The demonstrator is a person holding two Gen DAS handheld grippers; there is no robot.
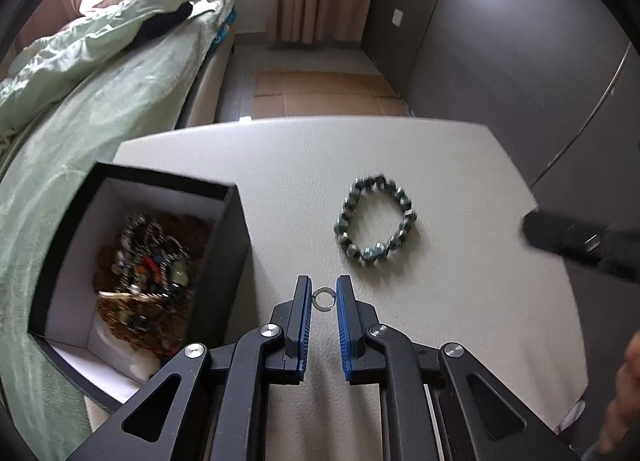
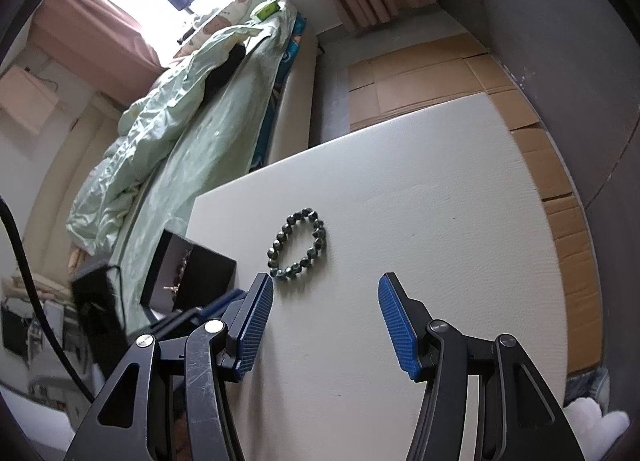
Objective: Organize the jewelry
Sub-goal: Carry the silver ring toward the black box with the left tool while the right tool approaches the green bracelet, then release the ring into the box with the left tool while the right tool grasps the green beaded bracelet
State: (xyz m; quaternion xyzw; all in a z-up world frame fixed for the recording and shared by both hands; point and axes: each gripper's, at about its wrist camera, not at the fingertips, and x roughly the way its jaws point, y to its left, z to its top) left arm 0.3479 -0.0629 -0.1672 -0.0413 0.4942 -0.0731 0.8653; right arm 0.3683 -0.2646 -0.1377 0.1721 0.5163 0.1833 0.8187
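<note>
My left gripper (image 1: 323,283) is shut on a small silver ring (image 1: 322,289), held upright between the tips of its blue pads just above the white tabletop (image 1: 460,165). To its left stands an open black box (image 1: 237,221) with a white inside, holding a heap of mixed jewelry (image 1: 148,273). A dark green bead bracelet (image 1: 407,217) lies flat on the table ahead and to the right. My right gripper (image 2: 326,281) hovers open over the table, nothing between its fingers. The bracelet (image 2: 319,237) lies just ahead of its left finger, and the box (image 2: 200,269) is further left.
A bed with a pale green duvet (image 1: 92,73) runs along the table's left side. Flattened cardboard (image 2: 440,73) covers the floor beyond the table. A dark wall (image 1: 520,41) closes the right side. A hand (image 1: 624,381) shows at the right edge.
</note>
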